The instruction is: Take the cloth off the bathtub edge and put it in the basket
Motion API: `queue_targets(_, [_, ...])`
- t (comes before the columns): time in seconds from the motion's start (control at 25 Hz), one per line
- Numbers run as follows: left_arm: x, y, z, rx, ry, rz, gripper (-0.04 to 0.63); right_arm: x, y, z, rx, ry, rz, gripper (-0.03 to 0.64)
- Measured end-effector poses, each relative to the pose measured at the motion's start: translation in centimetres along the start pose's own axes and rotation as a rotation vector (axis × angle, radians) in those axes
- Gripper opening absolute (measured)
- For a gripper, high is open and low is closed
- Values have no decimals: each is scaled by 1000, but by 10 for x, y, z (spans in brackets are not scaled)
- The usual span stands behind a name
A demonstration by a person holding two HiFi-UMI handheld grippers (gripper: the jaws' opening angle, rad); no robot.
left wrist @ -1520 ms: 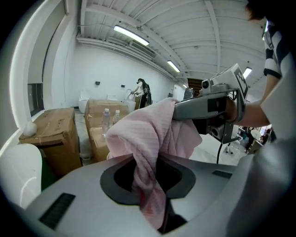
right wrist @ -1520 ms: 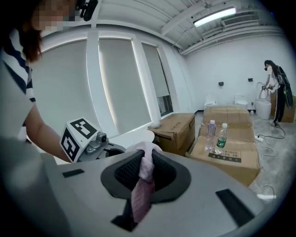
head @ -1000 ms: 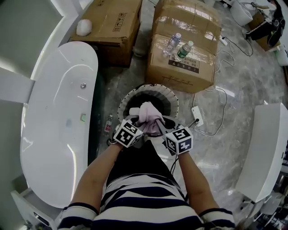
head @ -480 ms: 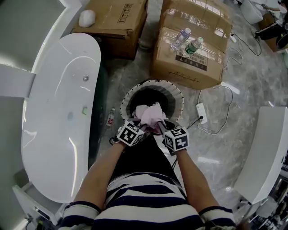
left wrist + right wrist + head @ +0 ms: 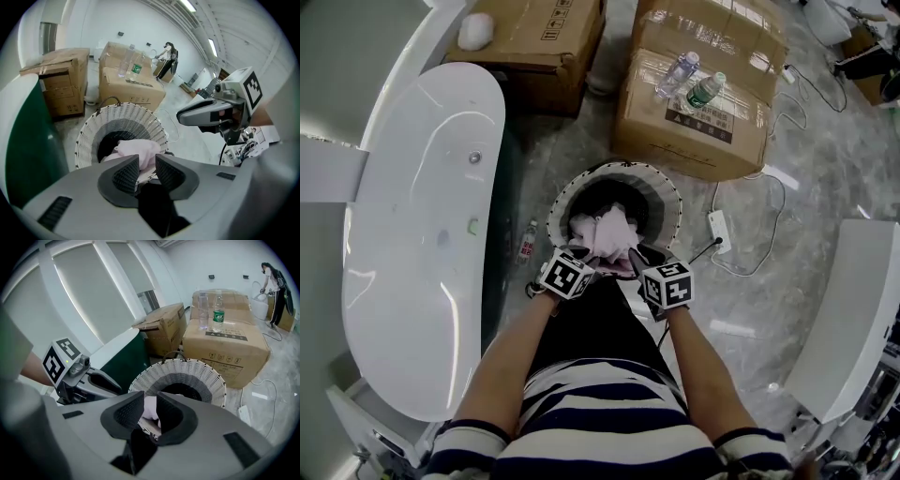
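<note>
Left gripper (image 5: 146, 165) and right gripper (image 5: 150, 406) have just been spreading, cloth (image 5: 605, 230) loose between them; a snagged fold could drag it over the basket (image 5: 673, 208) rim at 6 o'clock

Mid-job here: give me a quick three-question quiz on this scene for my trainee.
1. True or false: a small bottle is on the floor beside the bathtub.
2. How many bottles stand on the taped cardboard box?
3. The pink cloth is: A on the bathtub edge, B in the basket, C on the floor.
Key: 1 true; 2 two; 3 B.
</note>
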State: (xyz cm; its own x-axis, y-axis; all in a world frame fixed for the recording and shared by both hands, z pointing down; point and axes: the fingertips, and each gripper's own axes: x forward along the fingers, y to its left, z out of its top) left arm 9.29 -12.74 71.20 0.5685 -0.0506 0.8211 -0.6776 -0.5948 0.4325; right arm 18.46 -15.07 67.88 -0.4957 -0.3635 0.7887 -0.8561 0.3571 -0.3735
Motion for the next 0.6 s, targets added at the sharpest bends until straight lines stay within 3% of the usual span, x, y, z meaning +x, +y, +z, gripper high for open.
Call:
queue_targets(0.16, [-9, 7, 6, -34, -35, 33, 101, -4, -5, 5, -8, -7, -9, 83])
queue_targets(0.4, [-26, 5, 18, -79, -105, 63, 48, -9, -4, 4, -19, -16, -31, 55])
queue_targets(0.6, [-50, -4, 32, -104, -199, 77, 41, -24, 2, 8, -3, -48, -32, 44])
